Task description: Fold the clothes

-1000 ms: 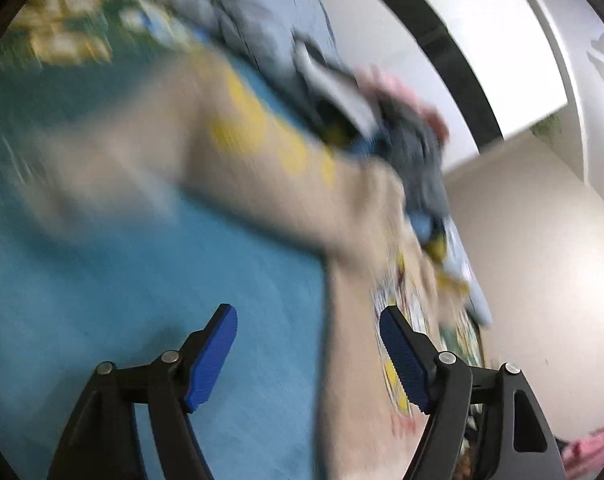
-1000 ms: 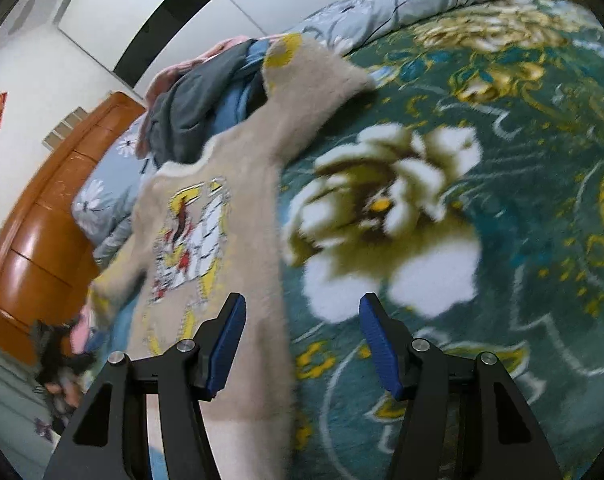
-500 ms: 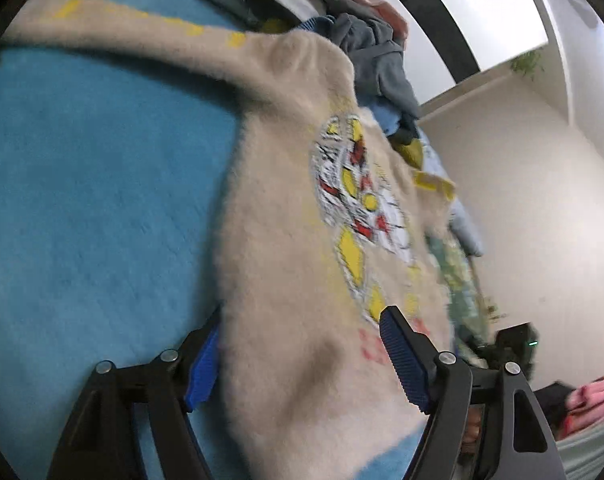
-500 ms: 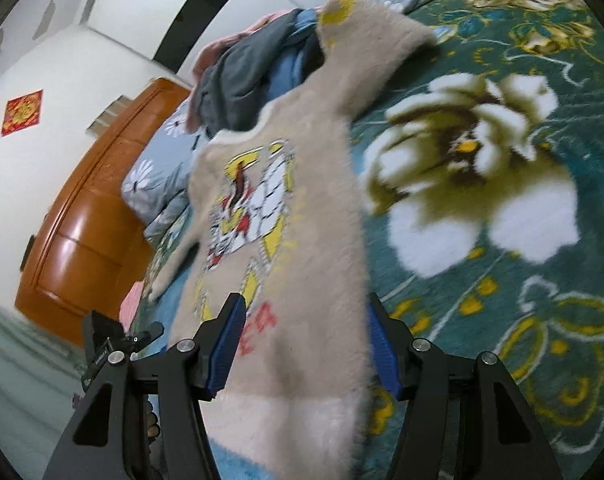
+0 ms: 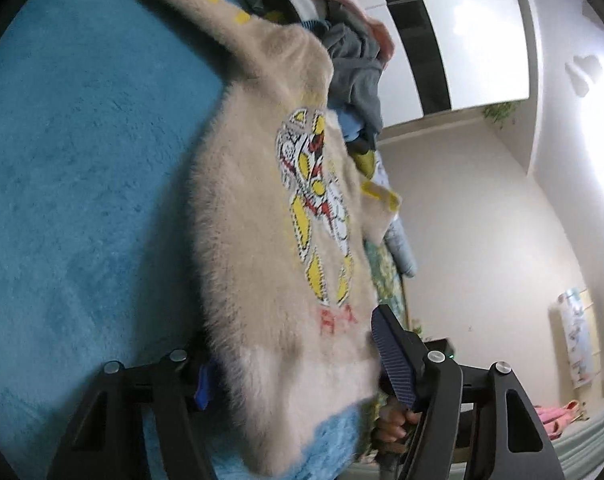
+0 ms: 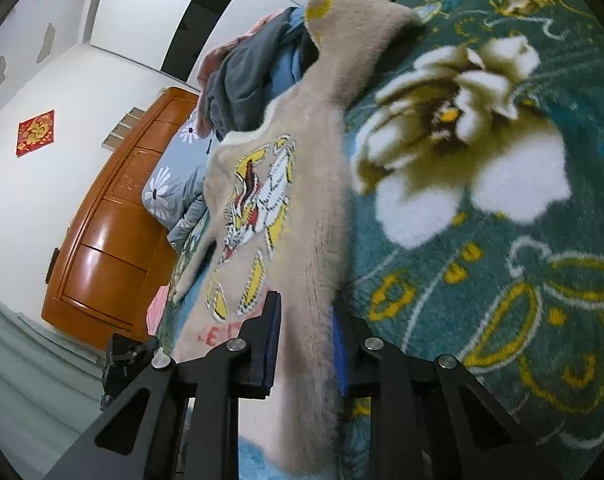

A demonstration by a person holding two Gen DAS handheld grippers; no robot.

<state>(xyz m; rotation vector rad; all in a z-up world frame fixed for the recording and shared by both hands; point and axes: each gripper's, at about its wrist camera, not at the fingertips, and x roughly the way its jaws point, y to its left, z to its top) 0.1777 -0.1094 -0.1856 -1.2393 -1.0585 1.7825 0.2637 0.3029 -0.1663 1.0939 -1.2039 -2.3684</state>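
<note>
Straddling sweater [image 5: 269,240] hem, left hand-held gripper [image 5: 302,364] spread; right hand-held gripper [image 6: 306,344] pinching it.

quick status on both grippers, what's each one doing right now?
Left gripper: open, jaws wide apart around the hem of the beige sweater, not clamped.
Right gripper: shut on the beige sweater's side edge.

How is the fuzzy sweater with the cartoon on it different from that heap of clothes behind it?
The sweater lies stretched out; the heap of clothes is bunched up. The sweater is beige with a yellow, red and white cartoon; the heap is grey, blue and pink. The right tool pinches the sweater's edge; no tool is at the heap. Both are on the bed.
</note>
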